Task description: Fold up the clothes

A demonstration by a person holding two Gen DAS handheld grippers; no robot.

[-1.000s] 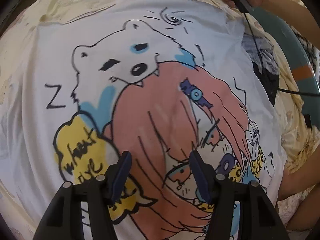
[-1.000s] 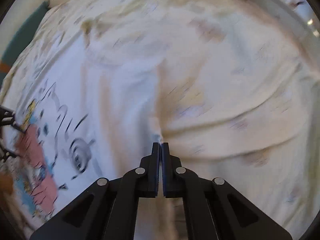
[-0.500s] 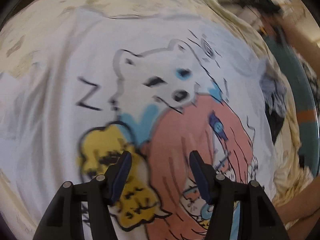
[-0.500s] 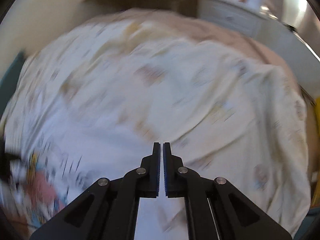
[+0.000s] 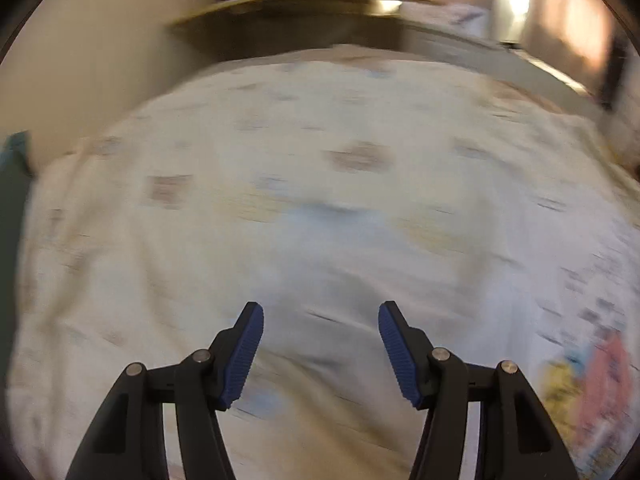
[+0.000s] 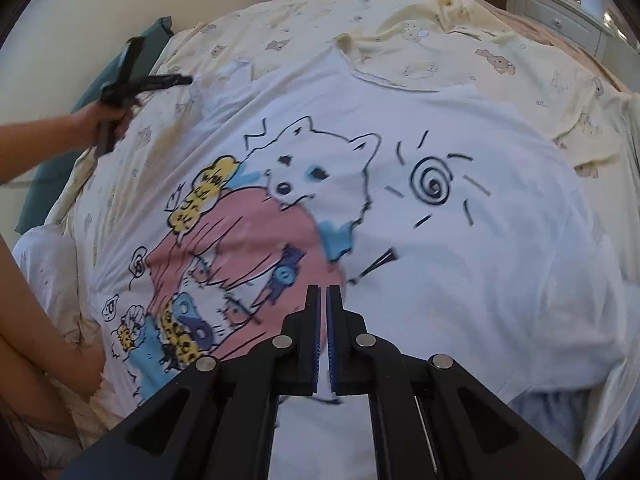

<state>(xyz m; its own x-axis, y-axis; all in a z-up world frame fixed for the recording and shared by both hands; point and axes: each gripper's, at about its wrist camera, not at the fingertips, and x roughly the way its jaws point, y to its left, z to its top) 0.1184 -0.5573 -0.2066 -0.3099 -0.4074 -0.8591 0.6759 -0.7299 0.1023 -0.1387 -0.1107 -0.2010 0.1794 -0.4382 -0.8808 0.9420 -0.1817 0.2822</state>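
A white T-shirt (image 6: 460, 280) with a bear and pink-hair print lies spread flat, print up, on a yellow bear-patterned bedsheet (image 6: 420, 52). My right gripper (image 6: 323, 290) is shut above the print's lower part, and no cloth shows between its pads. The left wrist view is blurred. In it my left gripper (image 5: 320, 306) stands open and empty over pale cloth, with a strip of the print (image 5: 600, 380) at the far right. In the right wrist view a hand (image 6: 100, 120) holds that gripper over the sheet beyond the shirt's upper left corner.
A teal pillow (image 6: 60, 168) lies along the bed's left side by the wall. The person's bare limb (image 6: 36, 320) rests at the lower left. A white dresser (image 6: 560, 12) stands past the bed at top right, and a wooden shelf (image 5: 300, 4) stands beyond the bed.
The left gripper swung off the print toward bare sheet and stayed open. The right gripper, still shut, swung from the plain sheet to over the shirt's print.
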